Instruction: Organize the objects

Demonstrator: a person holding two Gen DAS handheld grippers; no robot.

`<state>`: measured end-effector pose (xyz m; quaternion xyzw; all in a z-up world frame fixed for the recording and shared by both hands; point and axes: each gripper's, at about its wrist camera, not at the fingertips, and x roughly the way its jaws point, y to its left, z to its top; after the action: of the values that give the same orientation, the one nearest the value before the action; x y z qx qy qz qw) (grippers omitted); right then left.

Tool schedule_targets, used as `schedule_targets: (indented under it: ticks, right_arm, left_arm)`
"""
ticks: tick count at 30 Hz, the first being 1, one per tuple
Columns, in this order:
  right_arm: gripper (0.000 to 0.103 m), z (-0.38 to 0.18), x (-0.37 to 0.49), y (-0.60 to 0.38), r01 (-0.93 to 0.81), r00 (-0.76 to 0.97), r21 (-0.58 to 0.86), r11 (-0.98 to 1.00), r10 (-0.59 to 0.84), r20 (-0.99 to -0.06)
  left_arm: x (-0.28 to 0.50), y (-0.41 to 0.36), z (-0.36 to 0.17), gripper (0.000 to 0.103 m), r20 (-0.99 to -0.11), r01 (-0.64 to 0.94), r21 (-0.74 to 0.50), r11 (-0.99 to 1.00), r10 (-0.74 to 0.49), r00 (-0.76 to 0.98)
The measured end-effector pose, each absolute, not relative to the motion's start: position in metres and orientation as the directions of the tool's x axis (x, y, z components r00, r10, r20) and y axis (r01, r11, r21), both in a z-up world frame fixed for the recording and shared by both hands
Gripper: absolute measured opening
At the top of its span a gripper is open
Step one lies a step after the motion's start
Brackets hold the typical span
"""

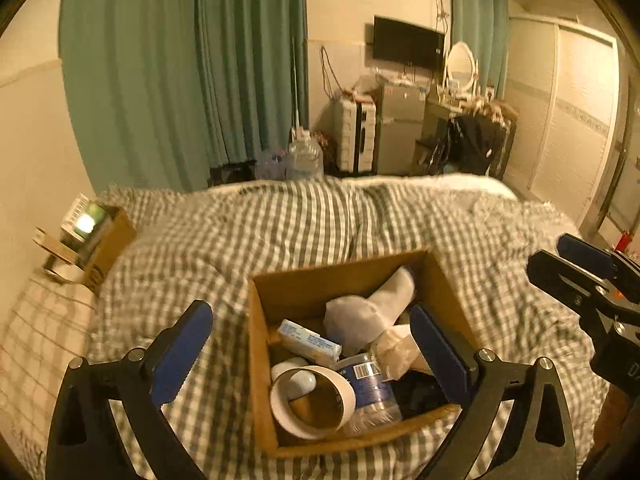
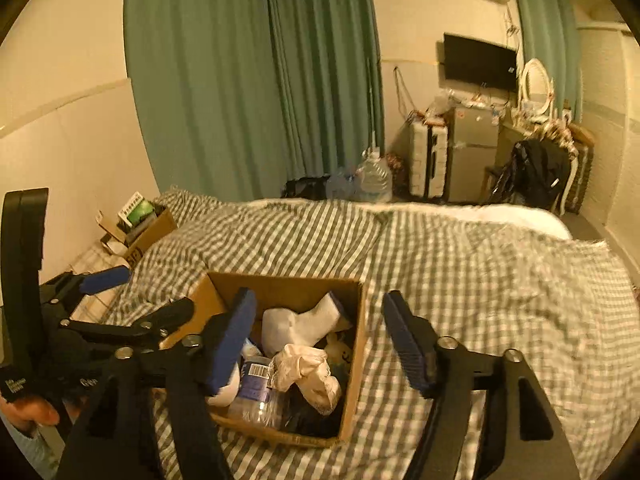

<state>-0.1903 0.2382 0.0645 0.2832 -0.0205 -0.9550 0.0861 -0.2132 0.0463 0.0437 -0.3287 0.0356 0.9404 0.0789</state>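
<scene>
Hovering both grippers over the cardboard box (image 1: 262, 344) on the checked bedspread (image 1: 280, 224). My left gripper (image 1: 316, 356) has its jaws wide apart, empty, straddling the box's near half; the right gripper (image 2: 320, 344) is likewise spread and empty, off the box's right wall. Inside: a white sock (image 1: 372, 308) lying diagonally toward the far right corner, a tape roll (image 1: 316, 400) nearest the left gripper, a plastic bottle (image 1: 370, 384) beside it, a small carton (image 1: 310, 340), crumpled paper (image 2: 308, 372). Left looks nearer to the roll, I judge. Box walls crowd any approach. A second box (image 1: 108, 248) sits far left by the wall.
</scene>
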Motion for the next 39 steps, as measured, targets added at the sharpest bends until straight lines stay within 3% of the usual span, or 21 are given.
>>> schedule_targets:
  ticks: [5, 12, 18, 27, 33, 39]
  right_arm:
    - [0.088, 0.117, -0.145, 0.239, 0.064, -0.840, -0.005, -0.998, -0.052, -0.540]
    - [0.103, 0.170, -0.081, 0.238, 0.032, -0.876, -0.032, -0.999, -0.013, -0.481]
    - [0.103, 0.179, -0.039, 0.229, 0.011, -0.919, -0.068, -0.998, 0.017, -0.394]
    - [0.103, 0.129, -0.041, 0.208, 0.042, -0.917, -0.107, -0.993, 0.004, -0.398]
    - [0.103, 0.067, -0.047, 0.205, 0.020, -0.911, -0.088, -0.996, 0.018, -0.413]
    - [0.103, 0.019, -0.074, 0.223, -0.029, -0.872, -0.019, -0.999, 0.034, -0.487]
  left_arm:
    - [-0.173, 0.036, 0.092, 0.103, -0.566, -0.155, 0.031, -0.987, 0.110, -0.817]
    - [-0.117, 0.026, 0.134, 0.103, -0.506, -0.139, 0.034, -0.990, 0.103, -0.856]
    - [-0.084, 0.025, 0.129, 0.103, -0.485, -0.170, 0.052, -0.984, 0.124, -0.866]
    - [-0.069, 0.013, 0.095, 0.103, -0.443, -0.136, 0.015, -0.991, 0.115, -0.889]
    - [-0.069, 0.006, 0.046, 0.103, -0.479, -0.077, 0.017, -0.997, 0.060, -0.876]
    - [-0.073, 0.005, 0.012, 0.103, -0.508, -0.045, 0.061, -0.997, 0.008, -0.862]
